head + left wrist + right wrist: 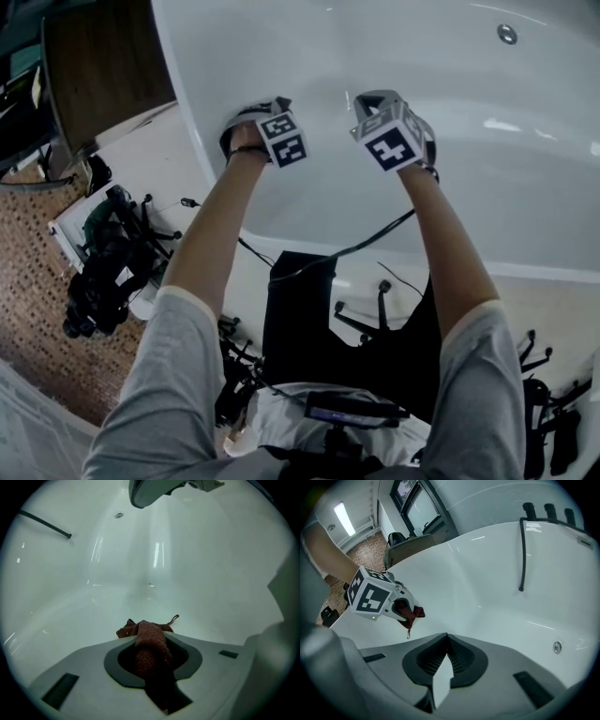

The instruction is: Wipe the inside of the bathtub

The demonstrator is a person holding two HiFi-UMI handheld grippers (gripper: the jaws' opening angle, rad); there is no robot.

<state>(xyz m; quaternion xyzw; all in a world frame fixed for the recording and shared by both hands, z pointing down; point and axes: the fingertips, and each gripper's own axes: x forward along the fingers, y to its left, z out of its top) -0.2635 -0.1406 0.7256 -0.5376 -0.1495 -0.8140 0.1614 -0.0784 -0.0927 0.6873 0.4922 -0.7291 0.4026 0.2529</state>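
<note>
The white bathtub (487, 178) fills the upper head view, and both grippers reach down inside it near its front wall. My left gripper (255, 120) is shut on a dark brown cloth (150, 644), which bunches out past the jaw tips just above the tub's inner wall (154, 573). The right gripper view shows the same cloth (412, 613) hanging from the left gripper (399, 607). My right gripper (380, 105) hovers beside it, a little to the right; its jaws (446, 641) are shut with nothing between them.
A round metal fitting (507, 35) sits in the tub's far wall. A black hose (522, 555) hangs over the far rim. Outside the tub are a wooden cabinet (103, 66), black gear with cables (103, 272) on the floor, and a black box (305, 309).
</note>
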